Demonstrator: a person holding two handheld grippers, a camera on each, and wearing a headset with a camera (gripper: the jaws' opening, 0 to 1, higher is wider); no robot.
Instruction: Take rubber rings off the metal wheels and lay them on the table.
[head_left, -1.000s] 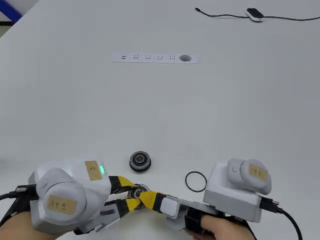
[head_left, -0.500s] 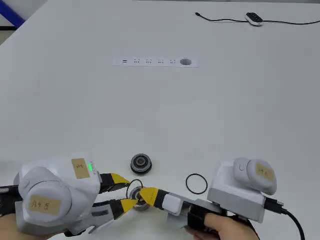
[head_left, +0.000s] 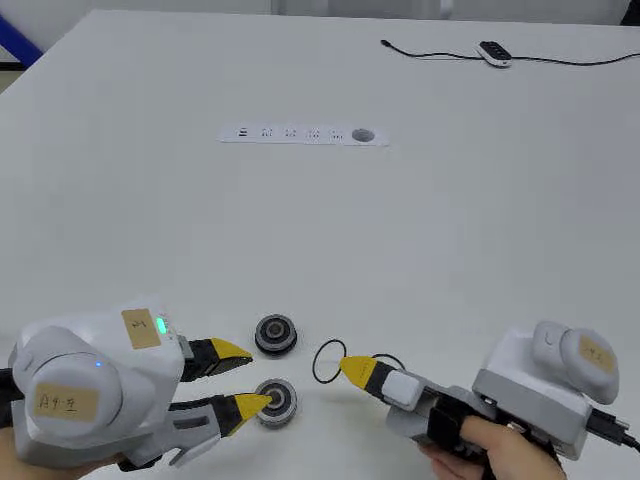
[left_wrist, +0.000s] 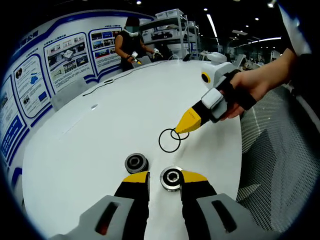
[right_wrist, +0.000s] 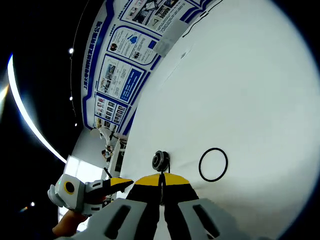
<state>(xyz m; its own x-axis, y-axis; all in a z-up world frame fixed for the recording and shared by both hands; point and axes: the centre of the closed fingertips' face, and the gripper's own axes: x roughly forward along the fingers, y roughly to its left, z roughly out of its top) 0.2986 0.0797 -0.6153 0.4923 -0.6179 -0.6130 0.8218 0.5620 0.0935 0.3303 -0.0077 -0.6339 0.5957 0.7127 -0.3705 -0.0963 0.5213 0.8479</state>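
The rubber ring (head_left: 314, 362), thin and likely light and floppy, is pinched by its band in the closed right claw (head_left: 355, 368), low over the bench (head_left: 450, 230). A second ring (right_wrist: 213, 164) lies at its 3 o'clock. At 8 o'clock a bare wheel (head_left: 275, 400) sits by the open left claw (head_left: 258, 377). At 10 o'clock a dark-rimmed wheel (head_left: 275, 335) looks still ringed.

- Head view: bright, even light from above. White surface (head_left: 420, 250) has no hard glare. Pic is sharp.
- Just faint soft shadows under the left tongs (head_left: 253, 376) & the metal wheel (head_left: 276, 401).
- Left gripper view: fisheye, edges bend a lot. Ceiling lamps (left_wrist: 210, 22) glare as bright strips. Far room is a bit fuzzy.
- Right gripper view: tilted, surface v. bright, nearly washed out. A light streak (right_wrist: 26, 122) glows on the left. Right tongs (right_wrist: 161, 180) look soft up close.
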